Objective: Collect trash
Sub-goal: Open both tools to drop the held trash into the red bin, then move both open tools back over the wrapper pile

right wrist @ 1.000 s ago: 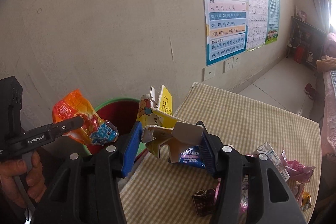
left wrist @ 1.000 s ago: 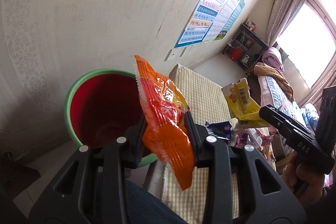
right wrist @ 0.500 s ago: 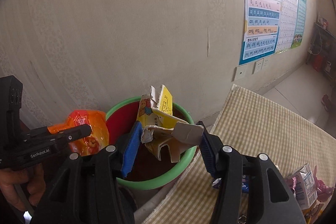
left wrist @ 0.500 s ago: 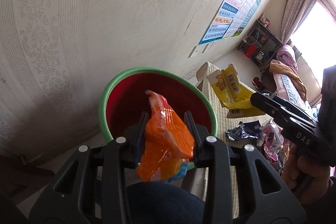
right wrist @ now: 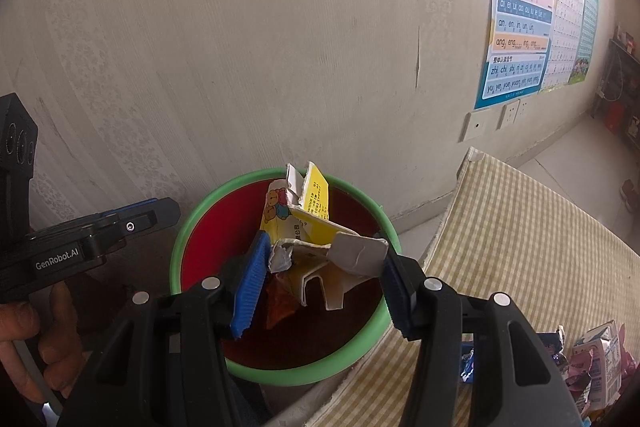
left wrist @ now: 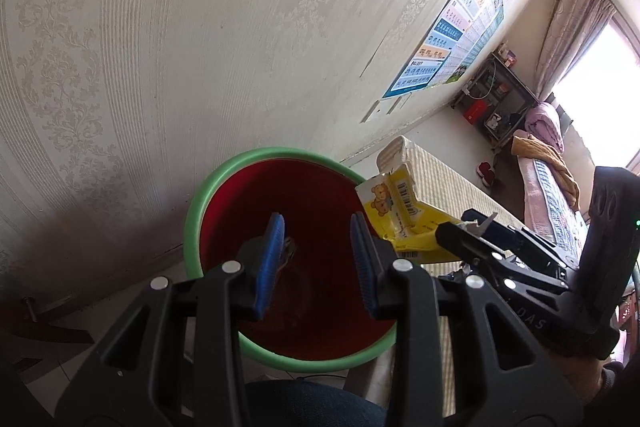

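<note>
Two grippers hang over one red bin [left wrist: 280, 227] with a green rim, the landmark of this clean-up, which stands on the floor against the patterned wall, just beside the end of the checked surface [right wrist: 520, 247]. Above the bin's mouth the right gripper [right wrist: 320, 271] pinches a torn yellow carton [right wrist: 316, 227], its blue pads pressing on the crumpled grey flaps while the printed end juts up toward the bin's far rim. Just left of the bin's centre, the left gripper [left wrist: 316, 259] stands with its jaws spread and nothing between them. Down inside the bin lies an orange wrapper [right wrist: 280, 303], glimpsed below the carton. Beyond the bin, at the near end of the surface, a small heap of packets and a milk box [right wrist: 596, 359] waits to be collected.

The step in hand looks to be the drop of the carton. To do it well, the right gripper should be centred over the bin's opening before the jaws part, since the carton's long end leans toward the rim and could catch there or tip out onto the floor. A clean, full release, with the left gripper kept clear of the bin's mouth, should let it fall straight.
</note>
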Demonstrator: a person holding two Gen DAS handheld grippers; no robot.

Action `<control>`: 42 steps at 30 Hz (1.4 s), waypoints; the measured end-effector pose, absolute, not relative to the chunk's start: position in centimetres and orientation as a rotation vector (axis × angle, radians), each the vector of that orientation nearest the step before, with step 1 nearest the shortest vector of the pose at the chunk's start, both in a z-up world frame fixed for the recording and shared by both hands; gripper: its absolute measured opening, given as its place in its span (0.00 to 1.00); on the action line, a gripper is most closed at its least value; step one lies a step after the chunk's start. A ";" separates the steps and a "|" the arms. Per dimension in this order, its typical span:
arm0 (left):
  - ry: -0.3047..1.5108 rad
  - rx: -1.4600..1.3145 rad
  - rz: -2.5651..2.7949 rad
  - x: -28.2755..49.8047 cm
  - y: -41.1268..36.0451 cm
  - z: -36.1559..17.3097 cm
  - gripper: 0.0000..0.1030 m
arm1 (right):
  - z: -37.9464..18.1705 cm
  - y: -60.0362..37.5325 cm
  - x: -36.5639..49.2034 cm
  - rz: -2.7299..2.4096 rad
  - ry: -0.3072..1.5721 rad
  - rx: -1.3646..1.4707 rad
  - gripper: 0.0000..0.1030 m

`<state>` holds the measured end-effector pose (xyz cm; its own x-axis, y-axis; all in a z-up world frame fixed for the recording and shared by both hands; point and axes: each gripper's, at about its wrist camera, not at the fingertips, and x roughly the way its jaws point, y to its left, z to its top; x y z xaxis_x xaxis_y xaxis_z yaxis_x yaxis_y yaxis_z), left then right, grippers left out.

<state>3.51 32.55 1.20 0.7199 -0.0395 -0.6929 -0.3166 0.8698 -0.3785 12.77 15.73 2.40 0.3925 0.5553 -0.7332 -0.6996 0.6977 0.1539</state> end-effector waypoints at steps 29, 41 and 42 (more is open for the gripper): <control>0.691 -0.423 0.200 0.5 26.0 3.7 0.95 | 3.3 5.6 9.6 0.628 0.862 -0.145 0.93; 0.723 -0.396 0.081 1.9 17.2 3.6 0.95 | 4.9 -5.6 8.2 0.458 0.825 -0.062 0.93; 0.731 -0.387 0.074 2.2 16.5 3.5 0.95 | 4.8 -6.6 8.3 0.453 0.842 -0.043 0.93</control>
